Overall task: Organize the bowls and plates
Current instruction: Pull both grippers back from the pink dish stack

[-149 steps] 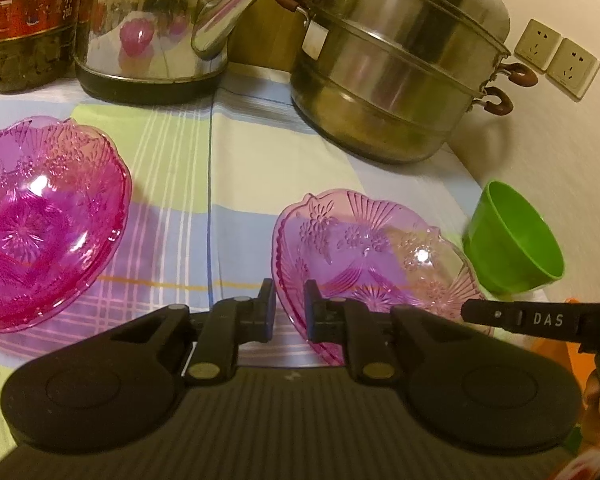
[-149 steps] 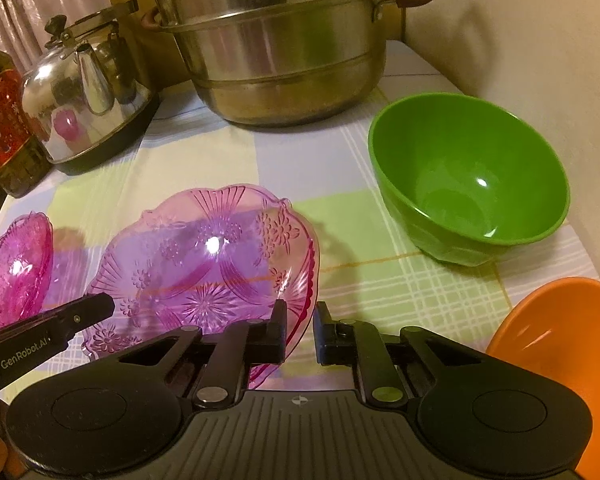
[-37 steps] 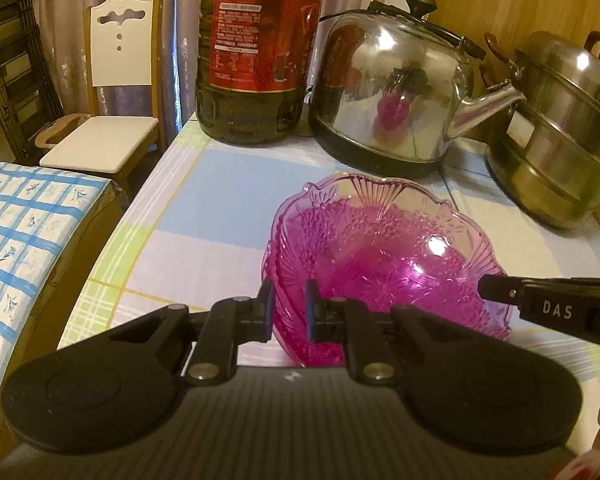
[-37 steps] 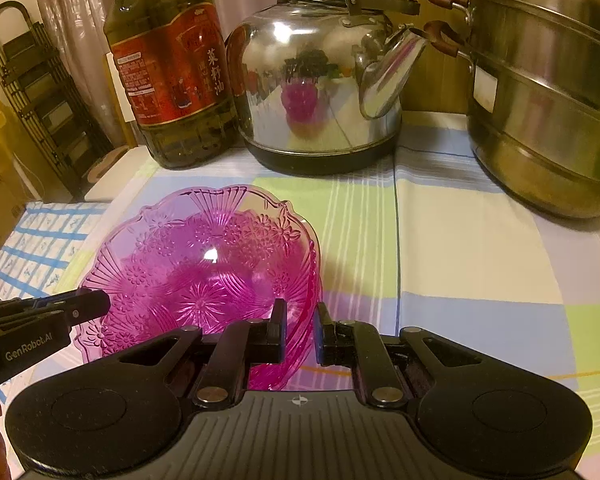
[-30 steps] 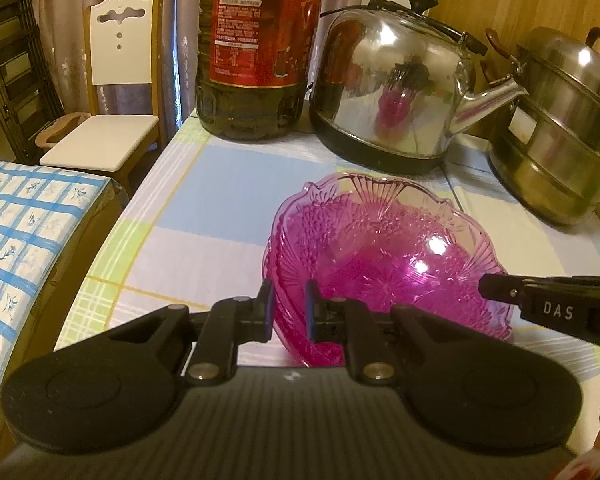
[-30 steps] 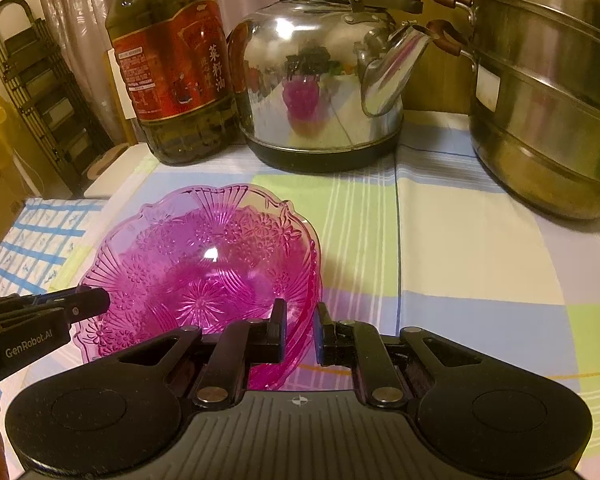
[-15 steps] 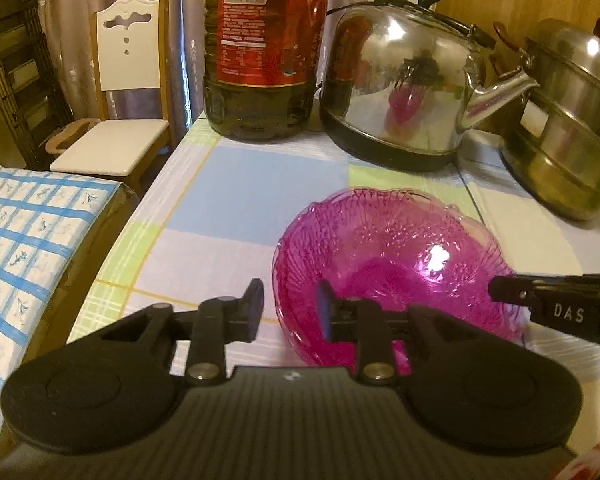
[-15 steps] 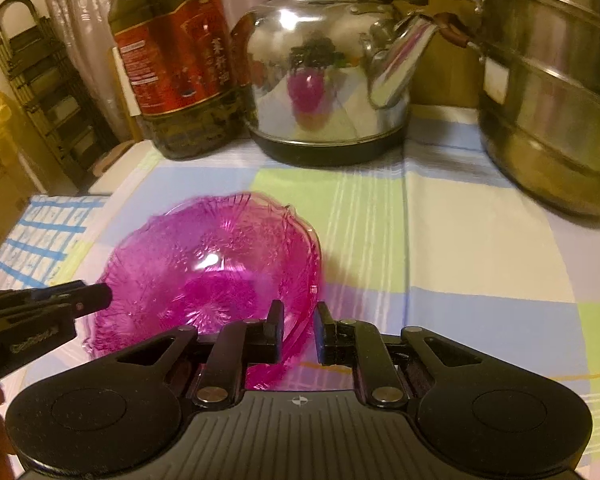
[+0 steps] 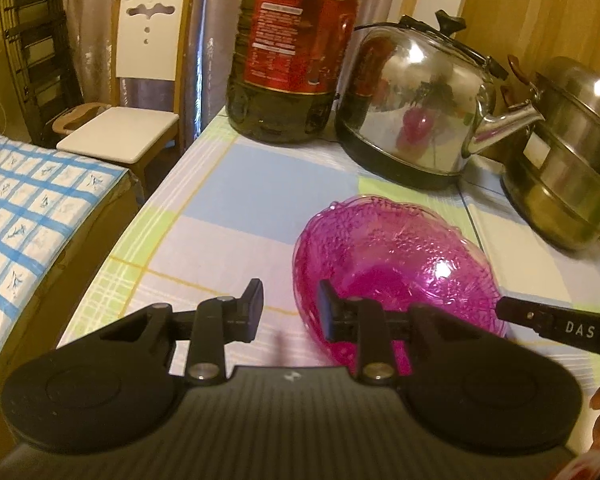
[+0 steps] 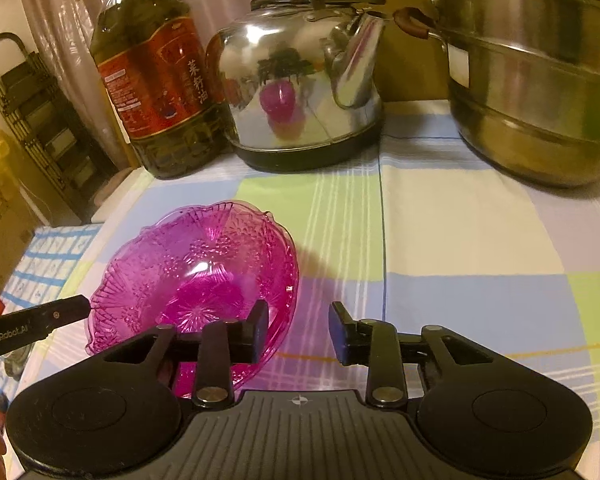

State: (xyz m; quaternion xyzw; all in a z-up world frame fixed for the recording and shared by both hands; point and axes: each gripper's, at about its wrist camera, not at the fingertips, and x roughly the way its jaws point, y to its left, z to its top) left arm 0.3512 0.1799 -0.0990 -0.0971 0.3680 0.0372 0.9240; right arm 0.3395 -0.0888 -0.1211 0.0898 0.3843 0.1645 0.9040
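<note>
A stack of pink cut-glass bowls (image 9: 396,264) rests on the checked tablecloth, nested so they read as one deep pink bowl; it also shows in the right wrist view (image 10: 196,276). My left gripper (image 9: 288,308) is open, its jaws astride the bowl's near left rim without touching it. My right gripper (image 10: 298,330) is open, its jaws astride the bowl's near right rim. Each gripper's finger tip shows in the other's view.
A large oil bottle (image 9: 296,52), a steel kettle (image 10: 300,80) and a stacked steel steamer pot (image 10: 540,72) stand along the back. The table's left edge (image 9: 112,248) drops to a chair (image 9: 140,100) and a blue checked surface (image 9: 28,208).
Both grippers held the pink bowl by its rim, carried it leftward and set it into the other pink bowl. Over the last half second both jaws opened and let go.
</note>
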